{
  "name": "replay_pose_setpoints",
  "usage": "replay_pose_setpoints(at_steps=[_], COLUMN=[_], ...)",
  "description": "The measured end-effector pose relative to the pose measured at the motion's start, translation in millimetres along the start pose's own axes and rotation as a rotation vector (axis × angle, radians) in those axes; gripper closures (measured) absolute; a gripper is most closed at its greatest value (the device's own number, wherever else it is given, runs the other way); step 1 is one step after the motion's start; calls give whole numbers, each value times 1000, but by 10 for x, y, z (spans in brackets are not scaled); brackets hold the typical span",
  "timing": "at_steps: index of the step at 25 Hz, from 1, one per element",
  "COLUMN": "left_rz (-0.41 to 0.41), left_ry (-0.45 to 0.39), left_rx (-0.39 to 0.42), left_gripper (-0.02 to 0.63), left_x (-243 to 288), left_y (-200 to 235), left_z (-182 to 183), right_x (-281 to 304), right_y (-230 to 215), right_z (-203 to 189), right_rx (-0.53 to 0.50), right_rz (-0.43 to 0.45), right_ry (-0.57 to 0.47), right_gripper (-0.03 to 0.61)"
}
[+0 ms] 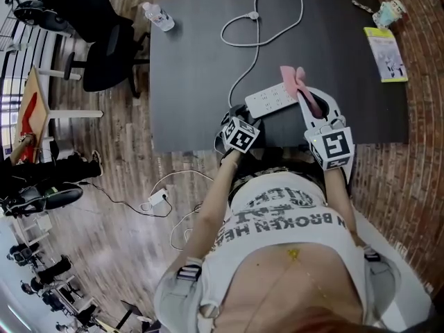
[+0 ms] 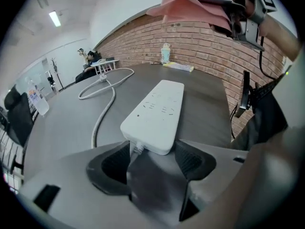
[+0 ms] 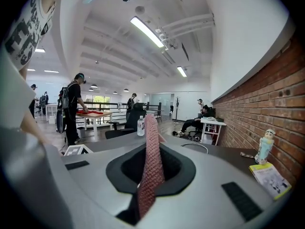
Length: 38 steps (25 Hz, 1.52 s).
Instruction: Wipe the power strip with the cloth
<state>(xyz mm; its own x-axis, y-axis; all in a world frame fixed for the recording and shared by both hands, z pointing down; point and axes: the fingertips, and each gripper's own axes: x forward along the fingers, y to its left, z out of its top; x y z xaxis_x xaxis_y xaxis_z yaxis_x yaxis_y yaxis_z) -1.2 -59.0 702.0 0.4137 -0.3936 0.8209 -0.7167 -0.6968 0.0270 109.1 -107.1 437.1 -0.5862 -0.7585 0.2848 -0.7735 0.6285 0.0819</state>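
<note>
A white power strip (image 1: 274, 100) (image 2: 157, 111) lies near the front edge of the dark table (image 1: 194, 61), and its white cable (image 1: 257, 26) loops toward the far side. My left gripper (image 1: 239, 114) (image 2: 152, 161) is open, low on the table, with the strip's cable end between its jaws; I see no pad pressing on it. My right gripper (image 1: 306, 94) (image 3: 151, 168) is shut on a pink cloth (image 1: 294, 79) (image 3: 151, 147). It holds the cloth above the strip's other end. In the left gripper view the cloth (image 2: 190, 6) hangs high over the strip.
A water bottle (image 1: 158, 16) lies at the table's far left corner. A yellow booklet (image 1: 386, 54) and a small figure bottle (image 1: 388, 11) sit at the far right. An office chair (image 1: 104, 40) stands left of the table. People work at desks in the background.
</note>
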Motion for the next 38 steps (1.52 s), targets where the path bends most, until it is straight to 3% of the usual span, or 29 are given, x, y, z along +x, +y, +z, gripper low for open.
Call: replay_pose_setpoints(at_steps=[14, 20, 31, 38], left_rz=[-105, -129, -155, -159], left_ry=[82, 74, 86, 76], left_rx=[79, 75, 70, 73], left_gripper=[347, 347, 347, 347], left_x=[1, 15, 17, 15], left_y=[-22, -26, -25, -23], left_z=[-9, -5, -2, -9], right_x=[395, 574, 1024, 1233], right_y=[298, 414, 920, 1178], right_z=[-123, -254, -765, -1215], right_rx=[-26, -49, -145, -122], right_rz=[70, 108, 307, 421], right_ry=[50, 93, 233, 319], right_gripper=[561, 561, 561, 561])
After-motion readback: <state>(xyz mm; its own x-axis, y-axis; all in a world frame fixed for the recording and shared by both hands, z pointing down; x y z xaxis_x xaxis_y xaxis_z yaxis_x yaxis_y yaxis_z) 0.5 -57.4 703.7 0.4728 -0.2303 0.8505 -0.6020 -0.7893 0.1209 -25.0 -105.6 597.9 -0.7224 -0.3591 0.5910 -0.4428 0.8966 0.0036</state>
